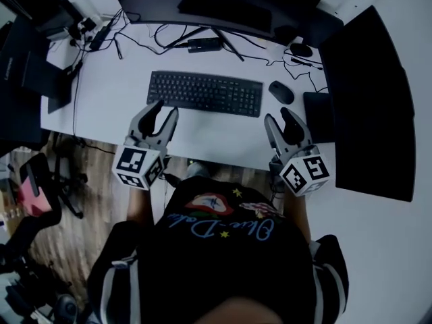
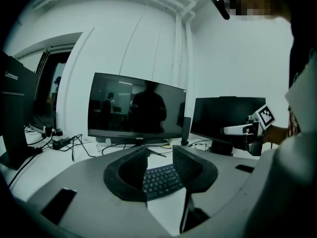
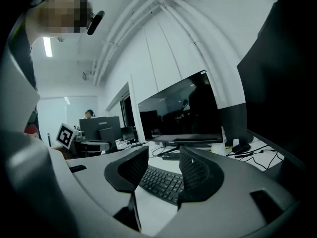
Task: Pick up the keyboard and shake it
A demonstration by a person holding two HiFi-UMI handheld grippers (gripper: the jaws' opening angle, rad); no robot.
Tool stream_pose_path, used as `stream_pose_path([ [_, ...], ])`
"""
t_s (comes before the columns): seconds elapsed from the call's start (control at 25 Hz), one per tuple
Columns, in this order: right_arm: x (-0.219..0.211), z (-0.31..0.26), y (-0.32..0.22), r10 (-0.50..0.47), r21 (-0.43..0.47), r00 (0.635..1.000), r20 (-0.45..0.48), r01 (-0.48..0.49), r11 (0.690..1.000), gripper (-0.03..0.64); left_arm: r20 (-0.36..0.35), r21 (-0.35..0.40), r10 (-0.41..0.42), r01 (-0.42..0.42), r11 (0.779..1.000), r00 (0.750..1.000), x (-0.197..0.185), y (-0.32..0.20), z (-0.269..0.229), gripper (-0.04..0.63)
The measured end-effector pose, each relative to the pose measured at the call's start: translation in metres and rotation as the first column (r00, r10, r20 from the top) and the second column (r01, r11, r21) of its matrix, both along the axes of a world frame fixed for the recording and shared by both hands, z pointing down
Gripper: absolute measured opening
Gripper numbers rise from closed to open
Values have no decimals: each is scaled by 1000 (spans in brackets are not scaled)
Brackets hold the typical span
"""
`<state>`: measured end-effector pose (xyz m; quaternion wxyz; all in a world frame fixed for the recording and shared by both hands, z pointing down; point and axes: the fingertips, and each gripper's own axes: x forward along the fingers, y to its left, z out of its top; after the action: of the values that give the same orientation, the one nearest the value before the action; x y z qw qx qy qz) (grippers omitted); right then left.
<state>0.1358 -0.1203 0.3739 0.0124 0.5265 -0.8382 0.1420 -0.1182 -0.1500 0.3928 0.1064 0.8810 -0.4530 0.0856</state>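
Keyboard (image 1: 206,93), black and full-width, lies flat on the white desk (image 1: 115,113), parallel to the near edge and about midway along it, with the stand of a wide dark monitor (image 1: 223,5) just beyond its far side. A black mouse (image 1: 281,92) sits on the desk just right of the keyboard's right end, apart from it, and a second large dark screen (image 1: 368,106) fills the right side of the desk. Loose cables (image 1: 169,38) trail across the far part of the desk, between the keyboard and the monitor. The left gripper (image 1: 165,110) points away from the person toward the keyboard's near left corner, its tips right at that edge; whether they touch it cannot be told. In the left gripper view its two dark padded jaws stand spread with a clear gap, and through that gap the keys show lying beyond the pads, with nothing pinched. The right gripper (image 1: 279,117) hovers over bare desk near the right end of the keyboard, on the near side of the mouse and apart from both. In the right gripper view its jaws are likewise spread and empty, and the keyboard's right part shows between and beyond them, resting on the desk.
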Motion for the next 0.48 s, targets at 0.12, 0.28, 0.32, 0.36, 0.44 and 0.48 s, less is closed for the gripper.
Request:
stream_pose_path([
  [0.12, -8, 2, -14, 51, -24, 999, 10, -51, 998, 165, -7, -24, 34, -34, 999, 999, -14, -22, 8, 135],
  [0.28, -18, 11, -34, 102, -59, 995, 13, -101, 993, 173, -2, -48, 45, -45, 998, 999, -37, -48, 19, 135],
  [0.32, -20, 15, -37, 112, -68, 994, 7, -111, 992, 175, -1, -52, 49, -49, 997, 999, -42, -54, 22, 135],
  [0.36, -22, 18, -40, 119, -77, 993, 1, -118, 990, 176, -2, -58, 54, -55, 997, 999, -45, -59, 26, 135],
  [0.44, -27, 26, -44, 126, -101, 992, -9, -126, 987, 178, -5, -71, 72, -73, 995, 997, -51, -68, 32, 135],
  [0.48, -29, 30, -46, 130, -113, 991, -12, -131, 985, 178, -4, -76, 82, -82, 994, 997, -53, -72, 35, 135],
])
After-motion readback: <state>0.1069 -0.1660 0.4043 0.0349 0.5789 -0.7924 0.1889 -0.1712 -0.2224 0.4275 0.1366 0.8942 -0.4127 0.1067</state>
